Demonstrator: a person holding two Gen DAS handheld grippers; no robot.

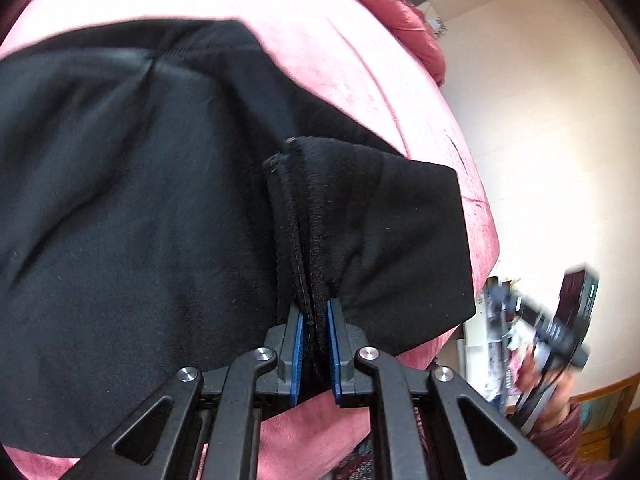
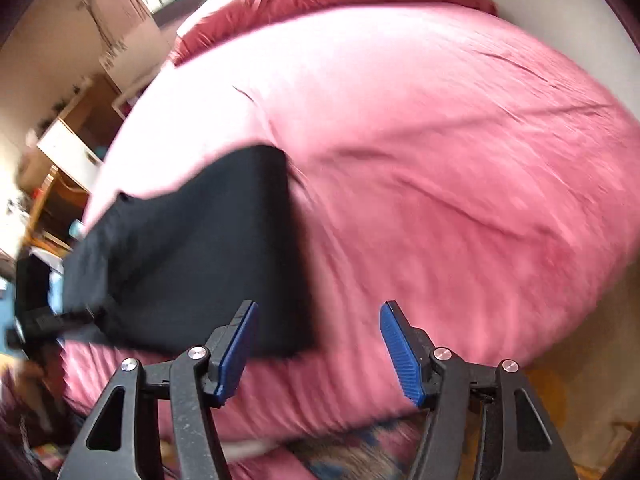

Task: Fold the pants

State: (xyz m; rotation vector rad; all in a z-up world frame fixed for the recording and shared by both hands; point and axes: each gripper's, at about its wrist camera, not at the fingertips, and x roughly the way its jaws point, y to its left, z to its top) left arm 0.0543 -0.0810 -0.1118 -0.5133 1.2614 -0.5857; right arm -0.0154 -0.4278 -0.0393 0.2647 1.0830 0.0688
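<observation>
At six o'clock in the left wrist view, the left gripper (image 1: 316, 314) is clamped on a bunched hem of the black pants (image 1: 140, 200), which sprawl over the pink bedspread (image 1: 340, 60). Over to the right wrist view: the right gripper (image 2: 318, 316) gapes wide, holding nothing, pants (image 2: 200, 248) lying at nine o'clock on the bedspread (image 2: 440, 180).

Matt black fleecy cloth pants (image 1: 140, 200), velvety pink bedspread (image 2: 440, 160), ribbed blue pads (image 2: 400, 352).

Bare pink bed (image 2: 460, 168) lies open right of the black pants (image 2: 200, 256).
</observation>
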